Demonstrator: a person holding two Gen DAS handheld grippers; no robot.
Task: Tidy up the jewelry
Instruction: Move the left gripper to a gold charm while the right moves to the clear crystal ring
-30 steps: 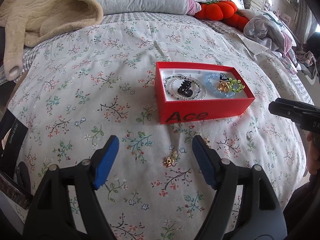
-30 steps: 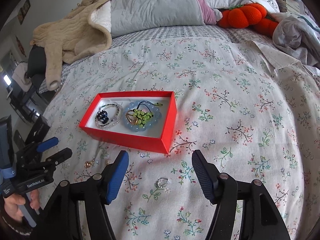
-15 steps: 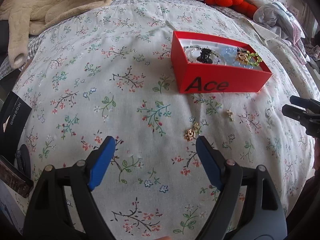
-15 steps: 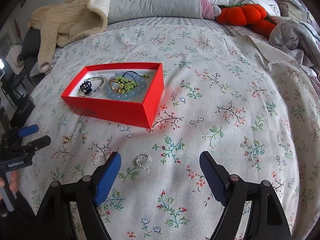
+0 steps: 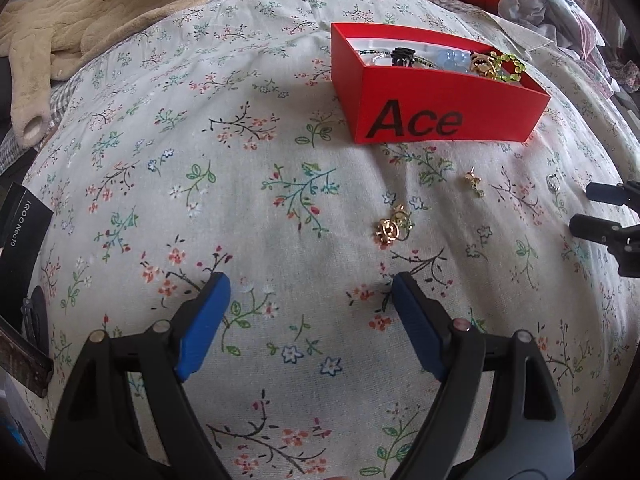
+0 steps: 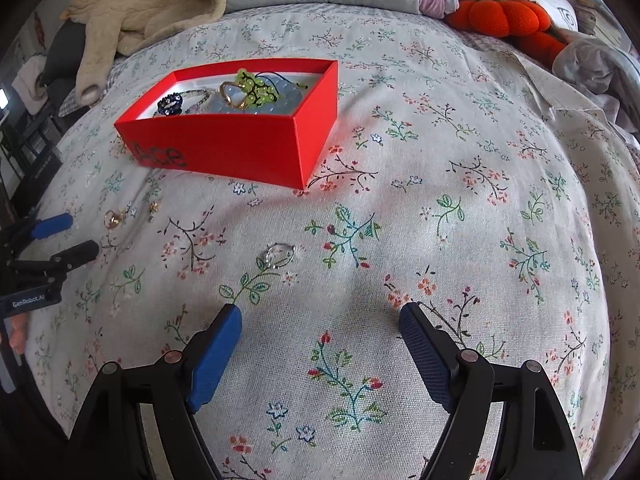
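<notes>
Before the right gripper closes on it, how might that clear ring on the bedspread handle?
The clear ring looks small and light, lying flat, so the fingertips may press it into the soft bedspread. Its glossy surface suggests it could slip.

red box (image 5: pixel 440 92) blocking beyond, bedspread (image 5: pixel 240 200) open

Bright, soft daylight, faint shadows, sharp focus, with strong fisheye bending and dark vignetting at the corners.

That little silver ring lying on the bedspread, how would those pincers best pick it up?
The silver ring lies flat on the soft bedspread, so come straight down with the right gripper open and pinch across the band's outer edges, pressing slightly into the fabric.
</notes>
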